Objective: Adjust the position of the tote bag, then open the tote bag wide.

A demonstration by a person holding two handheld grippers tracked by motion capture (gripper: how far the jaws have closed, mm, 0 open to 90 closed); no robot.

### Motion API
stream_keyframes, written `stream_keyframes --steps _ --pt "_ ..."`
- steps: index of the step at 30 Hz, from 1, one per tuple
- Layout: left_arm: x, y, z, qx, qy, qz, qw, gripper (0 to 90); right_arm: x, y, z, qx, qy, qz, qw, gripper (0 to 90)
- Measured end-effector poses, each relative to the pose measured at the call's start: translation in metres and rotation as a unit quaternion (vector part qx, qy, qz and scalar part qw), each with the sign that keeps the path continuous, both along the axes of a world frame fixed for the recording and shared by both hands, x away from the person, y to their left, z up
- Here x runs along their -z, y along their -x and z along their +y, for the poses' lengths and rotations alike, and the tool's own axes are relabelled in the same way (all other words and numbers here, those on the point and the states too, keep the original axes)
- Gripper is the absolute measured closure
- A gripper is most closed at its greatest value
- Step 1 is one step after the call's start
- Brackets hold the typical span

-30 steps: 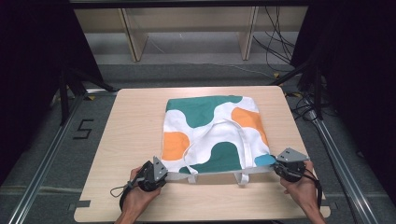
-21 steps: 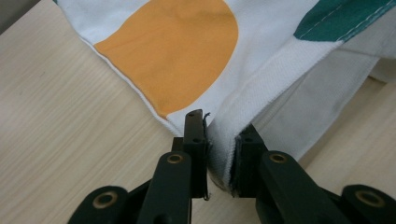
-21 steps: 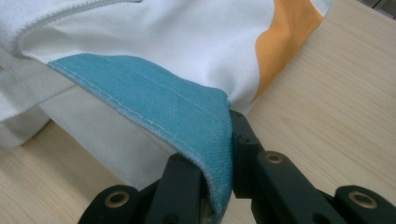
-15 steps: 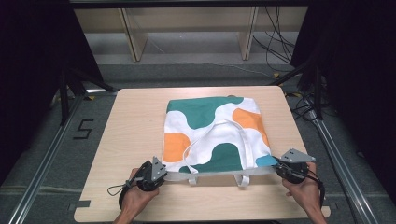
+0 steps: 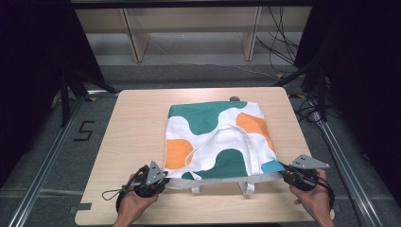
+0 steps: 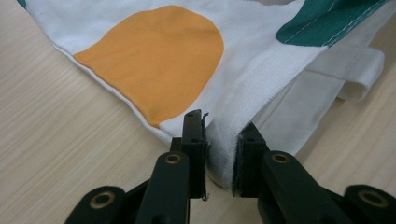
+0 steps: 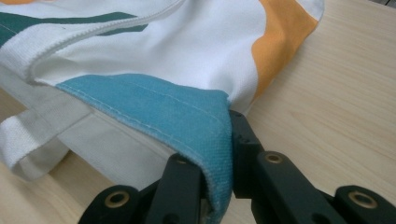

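Both my jaws were closed on tote bag (image 5: 217, 137) near corners: left gripper (image 6: 219, 154) on white hem, right gripper (image 7: 219, 163) on blue. Grasp judged done; lifting or folding off desk (image 5: 137, 123) left.

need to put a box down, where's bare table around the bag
Widest bare strip: left of the bag, out to the table edge. Narrower strips run along its far and right sides. The near edge is crowded: left gripper and right gripper clamp the bag's corners there.

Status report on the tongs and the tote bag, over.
Left tongs shut on tote bag near corner. Right tongs shut on opposite corner. Nothing in the way.
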State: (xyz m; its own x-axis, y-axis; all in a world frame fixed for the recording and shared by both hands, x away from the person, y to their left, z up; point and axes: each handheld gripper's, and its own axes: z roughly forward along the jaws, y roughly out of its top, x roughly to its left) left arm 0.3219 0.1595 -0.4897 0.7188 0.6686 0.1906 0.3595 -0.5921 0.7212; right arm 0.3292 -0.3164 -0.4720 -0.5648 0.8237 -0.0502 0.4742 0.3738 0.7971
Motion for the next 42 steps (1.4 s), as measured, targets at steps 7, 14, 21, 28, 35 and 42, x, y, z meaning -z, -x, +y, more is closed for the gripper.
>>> stream_keyframes --steps 7,14,21,28,35,42 --pt "-0.004 0.004 0.005 0.004 0.010 -0.012 0.9999 77.7 -0.002 0.010 0.000 -0.002 -0.011 -0.005 0.9999 83.8" --pt "-0.010 0.006 0.009 -0.001 0.026 -0.019 0.9995 78.0 -0.006 0.015 0.000 -0.008 -0.033 -0.005 0.9994 83.7" --pt "-0.022 0.008 0.008 -0.015 0.060 -0.055 0.9966 80.1 -0.012 0.017 0.000 -0.012 -0.045 -0.026 0.9986 84.1" --pt "-0.048 0.011 0.011 -0.025 0.063 -0.108 0.9918 82.7 -0.034 0.020 0.008 -0.023 -0.079 -0.051 0.9953 84.6" --pt "-0.083 0.009 0.009 -0.019 0.098 -0.150 0.9837 83.0 -0.063 0.021 0.014 -0.037 -0.090 -0.080 0.9921 85.3" --pt "-0.121 0.008 0.018 -0.029 0.122 -0.191 0.9737 83.5 -0.102 0.014 0.011 -0.031 -0.097 -0.116 0.9881 85.7"
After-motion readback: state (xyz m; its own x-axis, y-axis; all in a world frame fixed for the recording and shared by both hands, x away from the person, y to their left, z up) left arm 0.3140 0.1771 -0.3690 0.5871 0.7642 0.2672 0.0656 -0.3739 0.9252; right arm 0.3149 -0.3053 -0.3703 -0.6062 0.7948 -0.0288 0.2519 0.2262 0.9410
